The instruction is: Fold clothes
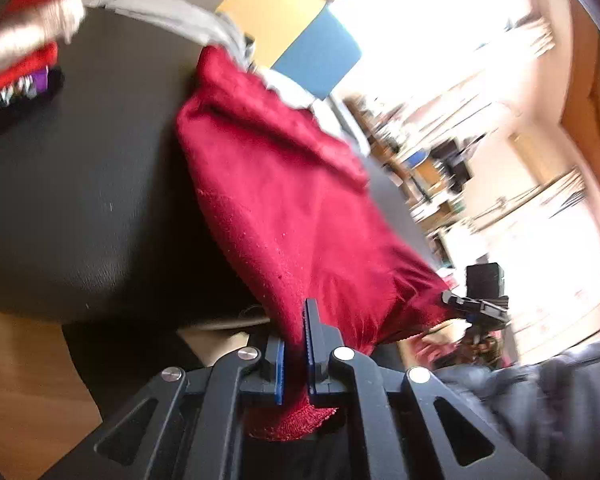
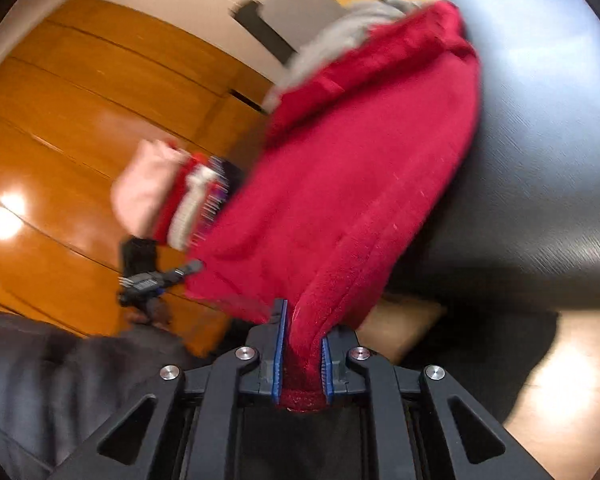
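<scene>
A dark red knitted garment (image 1: 284, 208) hangs off the edge of a black table (image 1: 80, 184), stretched between both grippers. My left gripper (image 1: 296, 344) is shut on one corner of it; the cloth bunches out behind the blue pads. My right gripper (image 1: 476, 308) shows at the far corner in the left wrist view. In the right wrist view the same garment (image 2: 340, 184) runs from the table (image 2: 540, 160) into my right gripper (image 2: 304, 344), which is shut on it. My left gripper (image 2: 160, 280) shows at the left, at the other corner.
A grey garment (image 1: 180, 12) lies behind the red one on the table. A stack of folded clothes (image 1: 16, 68), red, cream and patterned, sits at the table's far left. Wooden floor (image 2: 60, 140) lies below. The person's dark sleeve (image 2: 60, 380) is at lower left.
</scene>
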The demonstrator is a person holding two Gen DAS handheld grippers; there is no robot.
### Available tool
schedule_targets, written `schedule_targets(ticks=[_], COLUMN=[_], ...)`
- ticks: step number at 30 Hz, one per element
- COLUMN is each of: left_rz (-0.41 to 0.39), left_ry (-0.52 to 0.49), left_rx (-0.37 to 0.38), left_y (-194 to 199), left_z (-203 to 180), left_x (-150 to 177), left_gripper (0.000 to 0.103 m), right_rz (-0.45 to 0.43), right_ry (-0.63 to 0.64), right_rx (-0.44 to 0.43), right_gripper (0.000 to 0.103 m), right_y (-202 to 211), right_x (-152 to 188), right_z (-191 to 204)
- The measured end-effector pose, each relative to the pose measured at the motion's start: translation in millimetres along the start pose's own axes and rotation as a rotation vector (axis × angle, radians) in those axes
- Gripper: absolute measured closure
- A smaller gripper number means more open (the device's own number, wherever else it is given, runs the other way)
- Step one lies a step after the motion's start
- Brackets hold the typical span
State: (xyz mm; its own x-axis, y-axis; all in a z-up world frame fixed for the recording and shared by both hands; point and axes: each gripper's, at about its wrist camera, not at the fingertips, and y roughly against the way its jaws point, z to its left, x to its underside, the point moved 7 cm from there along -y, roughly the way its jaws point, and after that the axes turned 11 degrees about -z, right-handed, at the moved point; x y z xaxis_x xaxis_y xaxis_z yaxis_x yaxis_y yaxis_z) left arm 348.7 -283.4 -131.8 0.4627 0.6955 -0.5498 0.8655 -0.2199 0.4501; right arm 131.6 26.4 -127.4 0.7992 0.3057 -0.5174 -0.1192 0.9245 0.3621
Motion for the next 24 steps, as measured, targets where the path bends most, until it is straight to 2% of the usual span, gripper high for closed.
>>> schedule_targets(ticks=[5, 9, 12, 15, 19, 24], left_rz=[-0.115, -0.211, -0.275, -0.303, -0.297, -0.242], left_ry=[0.038, 0.056, 0.087, 0.079, 0.113, 0.230], left_rx=[0.113, 0.181, 0.225, 0.210, 0.165, 0.044], left_y=[9.5, -2.6, -12.2, -33.4, -80.5, -155.3], left_z=[-18.9, -28.5, -23.6, -18.3, 2.7, 64.6], left_x=[-38.9, -84.6, -130.7, -169.9, -215.1, -250.2], left_gripper=[0.097, 0.097, 0.097, 0.097, 0.097, 0.097], right_rz=[-0.144, -0.224, -0.280, -0.321, -0.354, -0.343], right_ry=[0.001, 0.009, -0.002, -0.022, -0.081, -0.164], right_rx=[-0.126, -0.163, -0.144, -0.087, -0.028, 0.108], right_gripper=[0.088, 0.088, 0.088, 0.088, 0.088, 0.088], right_y=[7.9, 3.4, -10.8, -26.2, -48.0, -90.7], right_x=[-45.7, -85.5, -123.0, -162.0, -205.5, -245.7], right_z=[35.4, 46.1, 41.0, 17.5, -22.8, -91.7])
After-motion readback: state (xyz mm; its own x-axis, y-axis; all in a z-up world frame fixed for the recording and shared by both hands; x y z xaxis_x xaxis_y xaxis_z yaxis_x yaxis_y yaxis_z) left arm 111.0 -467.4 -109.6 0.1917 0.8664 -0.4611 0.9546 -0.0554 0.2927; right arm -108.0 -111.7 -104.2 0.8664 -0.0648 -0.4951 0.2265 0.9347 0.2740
